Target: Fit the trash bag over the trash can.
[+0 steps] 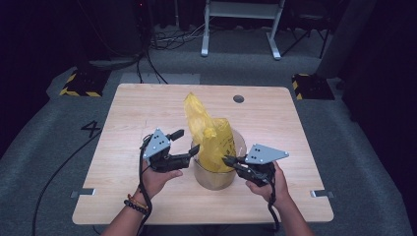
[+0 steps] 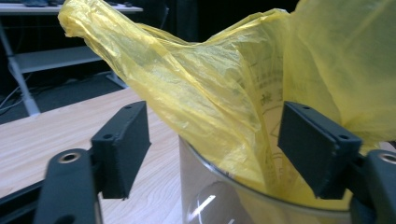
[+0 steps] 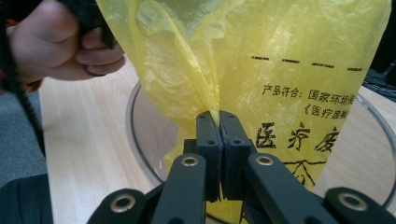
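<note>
**Yellow bag in clear container, right pinch**

Right gripper (image 3: 219, 121) jaws pressed together on yellow plastic bag (image 1: 211, 135), which stands in the clear round container (image 1: 214, 177) near the wooden table's (image 1: 128, 113) front edge. Left gripper (image 2: 215, 140) jaws spread, straddling container rim and bag

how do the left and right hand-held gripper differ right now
The left hand-held gripper is open, jaws straddling the yellow bag and the clear container's rim. The right hand-held gripper is shut, pinching a fold of the bag. Both are black, held at the container.
</note>
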